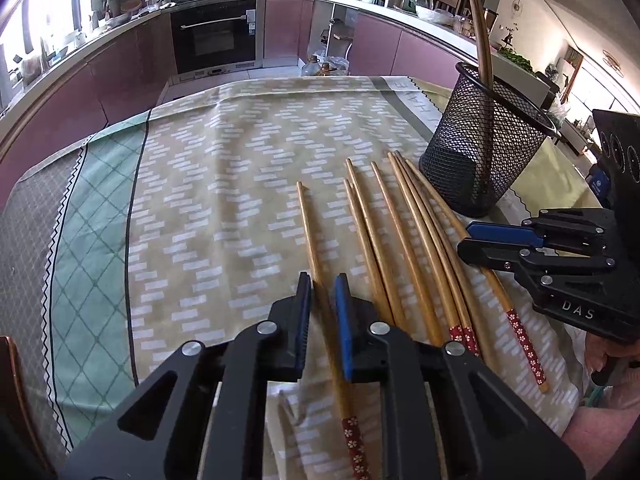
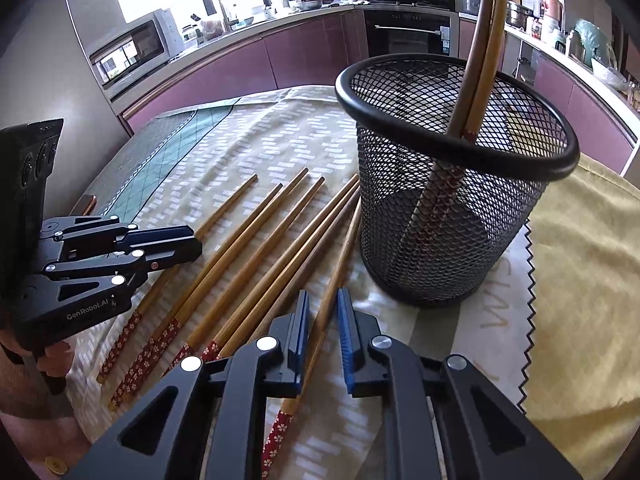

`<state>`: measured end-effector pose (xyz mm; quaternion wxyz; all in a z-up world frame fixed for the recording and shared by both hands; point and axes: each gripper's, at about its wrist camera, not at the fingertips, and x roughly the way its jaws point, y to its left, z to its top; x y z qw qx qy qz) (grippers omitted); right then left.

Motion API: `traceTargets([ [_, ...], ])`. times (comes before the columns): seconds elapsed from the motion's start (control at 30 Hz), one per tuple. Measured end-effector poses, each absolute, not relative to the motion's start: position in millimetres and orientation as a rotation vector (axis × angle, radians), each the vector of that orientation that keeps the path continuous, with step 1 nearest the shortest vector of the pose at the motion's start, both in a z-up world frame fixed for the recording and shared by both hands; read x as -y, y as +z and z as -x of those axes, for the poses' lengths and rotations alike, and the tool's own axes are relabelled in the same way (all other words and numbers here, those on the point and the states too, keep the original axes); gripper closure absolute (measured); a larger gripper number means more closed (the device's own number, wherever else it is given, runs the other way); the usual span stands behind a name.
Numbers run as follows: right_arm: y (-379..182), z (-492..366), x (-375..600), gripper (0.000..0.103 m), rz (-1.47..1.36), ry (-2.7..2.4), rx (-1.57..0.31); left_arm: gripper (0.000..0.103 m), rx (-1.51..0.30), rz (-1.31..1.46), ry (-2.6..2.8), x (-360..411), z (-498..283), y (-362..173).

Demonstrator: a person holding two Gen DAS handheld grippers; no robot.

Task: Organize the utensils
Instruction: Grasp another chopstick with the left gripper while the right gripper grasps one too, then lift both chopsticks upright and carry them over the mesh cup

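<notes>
Several bamboo chopsticks [image 1: 400,240] with red flowered ends lie side by side on a patterned cloth [image 1: 200,184]. My left gripper [image 1: 323,280] is shut on the leftmost chopstick [image 1: 308,220], which lies on the cloth between its blue pads. My right gripper [image 2: 323,296] is shut on the rightmost chopstick [image 2: 340,248], next to the black mesh holder [image 2: 448,216]. Two chopsticks [image 2: 480,60] stand in that holder. Each gripper shows in the other's view: the right gripper [image 1: 464,236] and the left gripper [image 2: 196,240].
The table is ringed by purple kitchen cabinets [image 1: 132,64] and an oven [image 1: 216,36]. A yellow cloth [image 2: 580,280] lies to the right of the holder. A person's hand [image 2: 52,364] holds the left gripper's handle.
</notes>
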<state>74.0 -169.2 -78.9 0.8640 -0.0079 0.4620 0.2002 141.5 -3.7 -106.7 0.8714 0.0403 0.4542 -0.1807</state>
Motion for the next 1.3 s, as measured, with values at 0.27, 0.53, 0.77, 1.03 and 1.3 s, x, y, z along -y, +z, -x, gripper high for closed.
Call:
traceTargets([
  [0.27, -76, -72, 182, 0.097, -0.067, 0.424, -0.954, 0.095, -0.937, -0.053, -0.344, 3, -137, -104],
  [0.53, -60, -58, 192, 0.097, -0.09, 0.472, -0.905, 0.096, -0.903, -0.009, -0.375, -5, -124, -87],
  [0.77, -38, -44, 200, 0.097, -0.122, 0.534, -0.844, 0.096, -0.868, 0.027, -0.427, -8, -111, -63],
  [1.03, -10, -27, 212, 0.097, -0.147, 0.553, -0.745, 0.096, -0.789, 0.072, -0.515, -8, -92, -24],
  [1.3, 15, -19, 229, 0.097, -0.175, 0.553, -0.64, 0.096, -0.687, 0.097, -0.584, -2, -78, 15],
])
